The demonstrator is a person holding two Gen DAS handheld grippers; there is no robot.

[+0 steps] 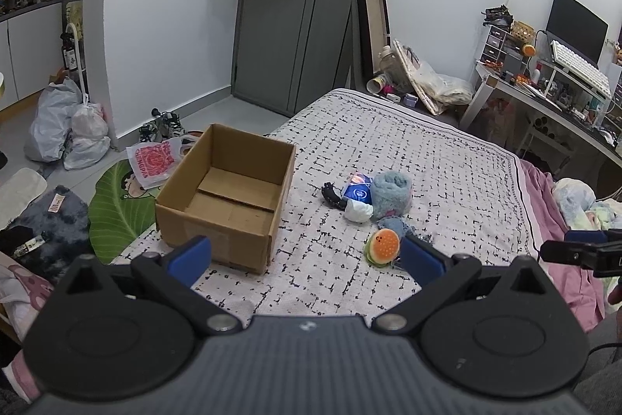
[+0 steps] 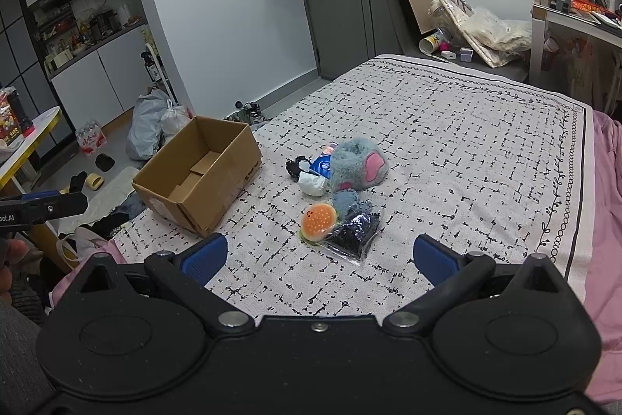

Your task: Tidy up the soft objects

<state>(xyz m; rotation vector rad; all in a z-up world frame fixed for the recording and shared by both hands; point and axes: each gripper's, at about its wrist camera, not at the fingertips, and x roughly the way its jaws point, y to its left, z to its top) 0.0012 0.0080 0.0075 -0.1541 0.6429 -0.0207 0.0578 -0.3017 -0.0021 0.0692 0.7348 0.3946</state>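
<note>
An open, empty cardboard box (image 1: 229,197) (image 2: 198,174) stands on the bed's left edge. Beside it on the patterned bedspread (image 1: 427,150) (image 2: 447,127) lies a pile of soft things: a blue and pink plush (image 1: 390,195) (image 2: 359,164), a burger plush (image 1: 383,246) (image 2: 318,220), a white wad (image 1: 357,211) (image 2: 312,183), a blue packet (image 1: 357,187) (image 2: 322,164), a small black item (image 1: 332,197) (image 2: 296,168) and a clear bag of dark stuff (image 2: 355,230). My left gripper (image 1: 305,259) is open and empty, near the box and burger. My right gripper (image 2: 318,259) is open and empty, in front of the pile.
A pink sheet (image 2: 606,220) covers the bed's right side. A desk with monitor and keyboard (image 1: 575,65) stands at the far right. Bags (image 1: 66,131), shoes and mats lie on the floor left of the bed. A grey door (image 1: 287,26) is behind.
</note>
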